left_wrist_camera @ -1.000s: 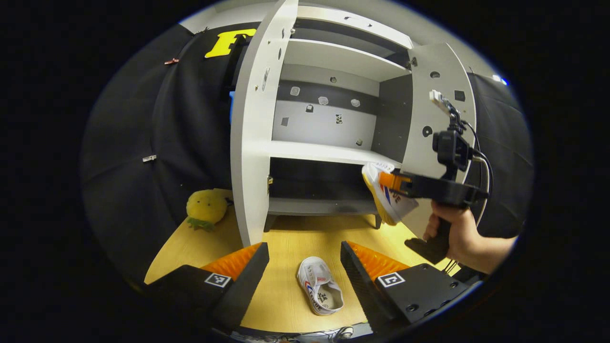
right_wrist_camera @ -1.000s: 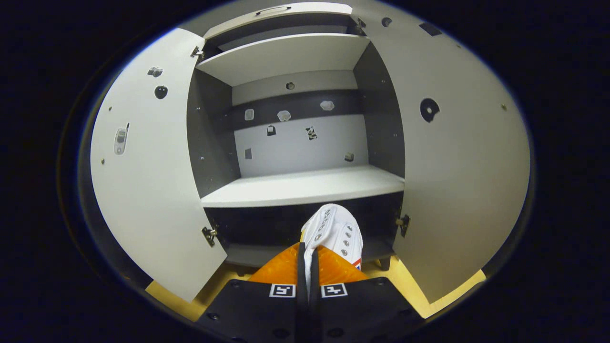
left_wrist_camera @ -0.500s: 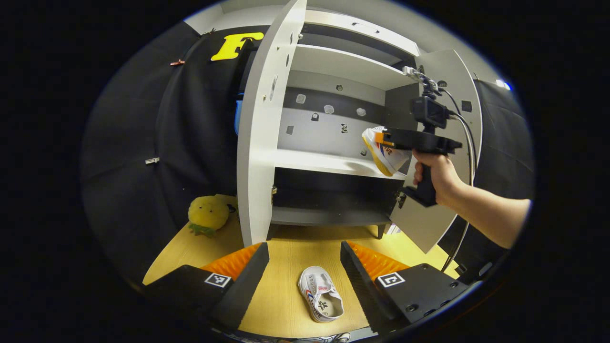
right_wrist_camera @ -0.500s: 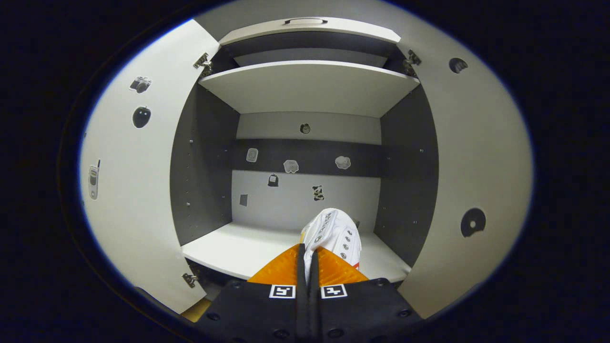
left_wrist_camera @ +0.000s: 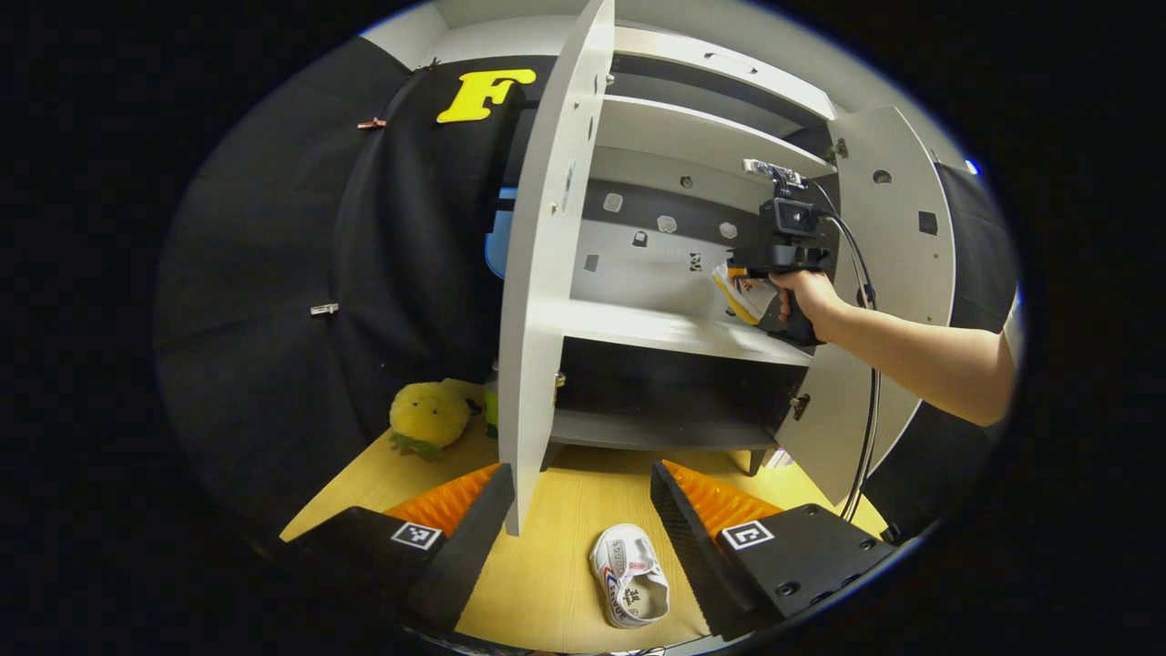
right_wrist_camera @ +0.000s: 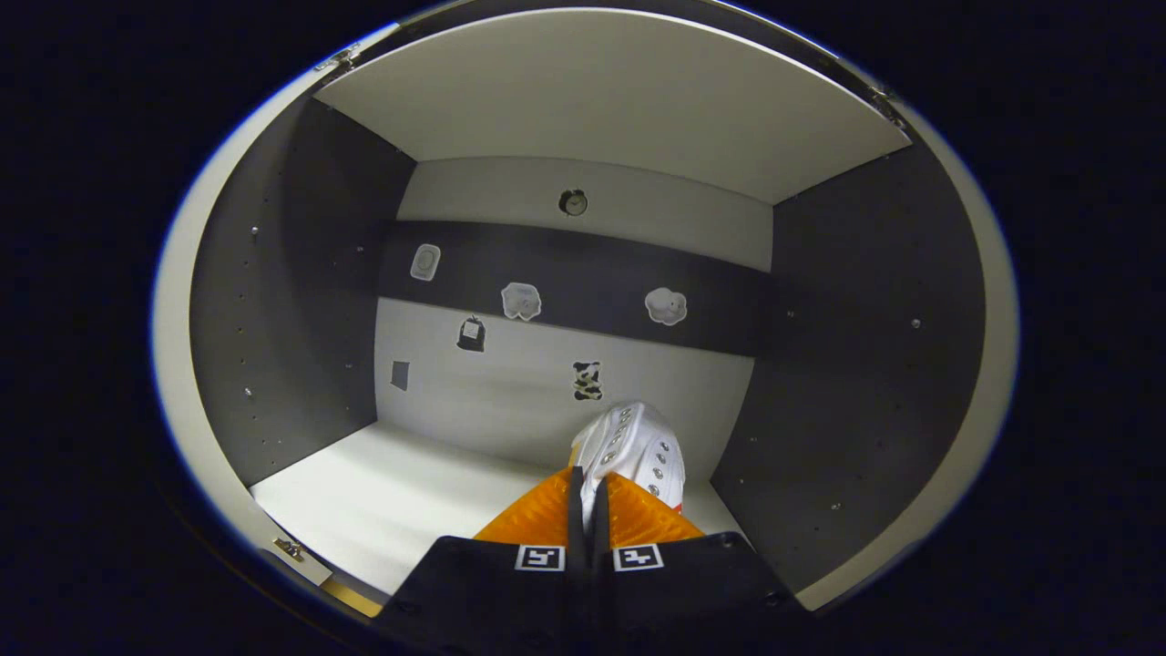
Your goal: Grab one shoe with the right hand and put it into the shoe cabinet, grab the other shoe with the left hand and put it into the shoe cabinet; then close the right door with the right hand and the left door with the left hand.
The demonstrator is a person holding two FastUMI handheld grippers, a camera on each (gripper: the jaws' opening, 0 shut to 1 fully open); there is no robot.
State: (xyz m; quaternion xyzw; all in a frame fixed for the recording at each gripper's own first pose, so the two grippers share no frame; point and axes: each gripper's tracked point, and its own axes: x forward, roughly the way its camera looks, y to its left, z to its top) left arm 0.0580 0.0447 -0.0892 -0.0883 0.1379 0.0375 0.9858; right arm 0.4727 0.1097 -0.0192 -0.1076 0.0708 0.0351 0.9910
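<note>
- Right gripper (right_wrist_camera: pixel 589 492) clamps our first shoe (right_wrist_camera: pixel 633 446) above the cabinet's middle shelf (right_wrist_camera: pixel 383 497)
- Left gripper (left_wrist_camera: pixel 583 510) gapes wide above our second shoe (left_wrist_camera: pixel 630 588) on the floor (left_wrist_camera: pixel 547 583)

Setting: a staged recording booth dressed as a home entryway. Black cloth wall (left_wrist_camera: pixel 273 273), pinned with small clips, hung behind the furniture. A grey-and-white shoe cabinet (left_wrist_camera: pixel 674 328) stood with both doors open on a light wooden floor (left_wrist_camera: pixel 547 565); small stickers (right_wrist_camera: pixel 521 301) dotted its back panel. A yellow plush toy (left_wrist_camera: pixel 428 417) lay on the floor by the left door. A cable (left_wrist_camera: pixel 870 401) trailed from handheld recording gear.
</note>
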